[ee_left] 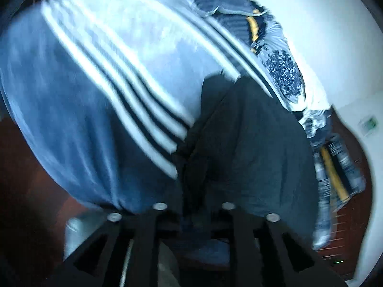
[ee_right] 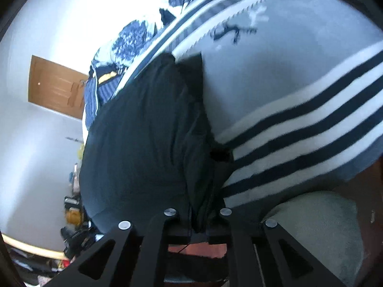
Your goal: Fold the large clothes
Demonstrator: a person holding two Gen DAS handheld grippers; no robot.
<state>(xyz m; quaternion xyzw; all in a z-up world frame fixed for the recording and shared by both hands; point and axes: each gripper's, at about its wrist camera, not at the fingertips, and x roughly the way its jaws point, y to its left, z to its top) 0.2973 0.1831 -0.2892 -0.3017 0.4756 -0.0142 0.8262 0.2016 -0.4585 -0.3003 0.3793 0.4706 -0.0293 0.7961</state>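
A large grey-blue garment [ee_left: 100, 67] with white and dark stripes and a dark inner part [ee_left: 251, 143] hangs in front of both cameras. My left gripper [ee_left: 194, 212] is shut on its dark fabric, which bunches between the fingers. In the right wrist view the same garment [ee_right: 275, 76] with its dark part [ee_right: 143, 138] fills the frame. My right gripper [ee_right: 198, 217] is shut on a dark fold of it. The fingertips are hidden in the cloth in both views.
More patterned blue, white and yellow clothes [ee_left: 282, 67] lie behind the garment. A wooden door [ee_right: 55, 86] and white wall are at the left of the right wrist view, with clutter [ee_right: 71, 229] below. A pale green cushion [ee_right: 318, 229] is at lower right.
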